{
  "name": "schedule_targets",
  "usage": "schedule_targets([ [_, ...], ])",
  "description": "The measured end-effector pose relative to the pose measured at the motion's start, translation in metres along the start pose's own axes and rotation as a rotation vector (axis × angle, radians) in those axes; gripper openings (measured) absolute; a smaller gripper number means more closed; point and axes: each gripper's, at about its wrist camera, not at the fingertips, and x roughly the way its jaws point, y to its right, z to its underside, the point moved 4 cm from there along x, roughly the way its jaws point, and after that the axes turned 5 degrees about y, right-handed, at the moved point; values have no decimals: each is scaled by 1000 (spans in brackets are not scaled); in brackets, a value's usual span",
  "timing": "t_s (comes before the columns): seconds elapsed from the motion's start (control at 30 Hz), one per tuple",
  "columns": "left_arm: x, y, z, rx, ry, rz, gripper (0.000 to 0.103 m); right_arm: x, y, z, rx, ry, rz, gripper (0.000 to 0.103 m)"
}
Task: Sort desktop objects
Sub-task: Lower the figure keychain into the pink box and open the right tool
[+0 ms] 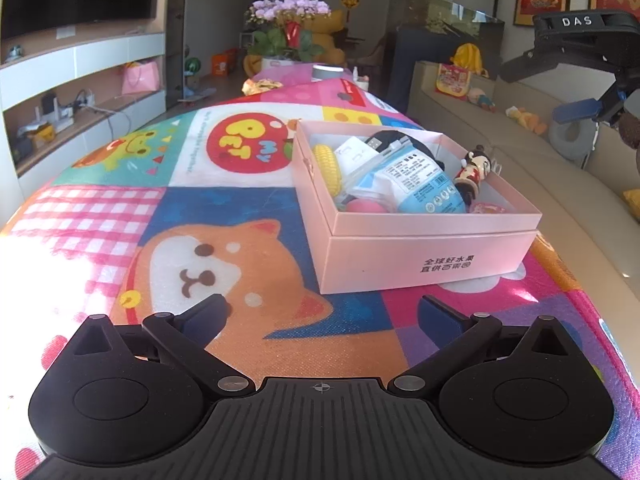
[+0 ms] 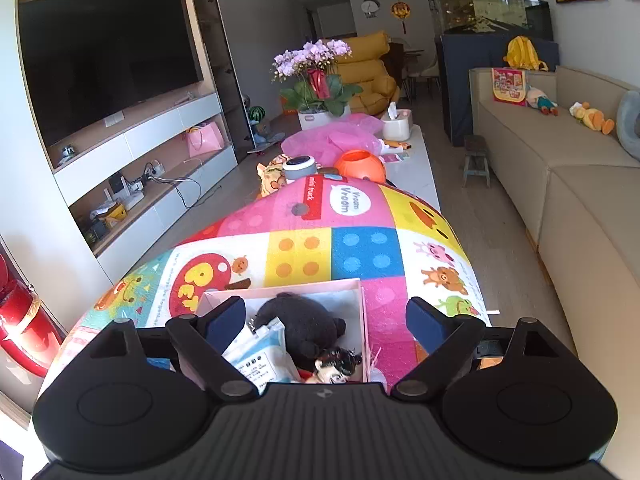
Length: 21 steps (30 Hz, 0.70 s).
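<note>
Left gripper (image 1: 324, 316) low over the worktop (image 1: 248, 216), fingers spread wide, nothing between them, only the printed play mat under the tips. Ahead of those fingers and off toward the right-hand one sits the pink box (image 1: 424, 256), its near wall facing the gripper, resting flat on the mat. Inside the box: a yellow corn toy (image 1: 327, 166) against the left wall, a blue-and-white packet (image 1: 416, 184) in the middle, a dark plush (image 1: 394, 140) behind it, a small doll figure (image 1: 472, 170) leaning at the right wall, a pink ball (image 1: 362, 206) near the front. Right gripper (image 2: 326, 320) up over the box, fingers also apart and holding nothing; directly below and between its tips lie the dark plush (image 2: 304, 324), the packet (image 2: 260, 356) and the doll (image 2: 334, 364), the box's right wall (image 2: 364, 320) running away just inside the right-hand finger. From the left camera the right gripper (image 1: 576, 92) shows high and beyond the box's far right corner. No loose item visible on the mat close to either pair of fingers. Judgement: sorting looks nearly or fully done, everything gathered in the box. If anything more is to be handled there, the right hand is the nearer, already above the contents; the left would have to travel forward and right. Farther off, past the box: a grey canister (image 2: 299, 166), an orange round container (image 2: 360, 164), a tissue box (image 2: 397, 122), potted orchids (image 2: 316, 76).
</note>
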Motion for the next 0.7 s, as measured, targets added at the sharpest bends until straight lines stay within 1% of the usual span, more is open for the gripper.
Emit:
schedule_targets([
  [0.23,3,12,-9,59,13,-21,103,24,10,32,-4,-81,31,88],
  [0.33,5,15,-13,73,18,-28,103,35,12,40,-9,-78,77,86],
  [0.4,6,15,-14,74,16,-26,103,45,12,43,-32,-84,110,74],
  [0.47,8,16,-14,70,12,-23,103,57,13,46,-41,-117,111,67],
  [0.53,8,16,-12,66,5,-19,103,71,18,48,-26,-146,116,62],
  [0.6,7,15,-10,64,0,-10,103,76,26,46,19,-139,127,55],
  [0.63,6,15,-9,64,1,-3,103,74,32,44,70,-128,109,52],
  [0.7,5,15,-8,61,3,4,103,66,41,38,155,-114,52,41],
])
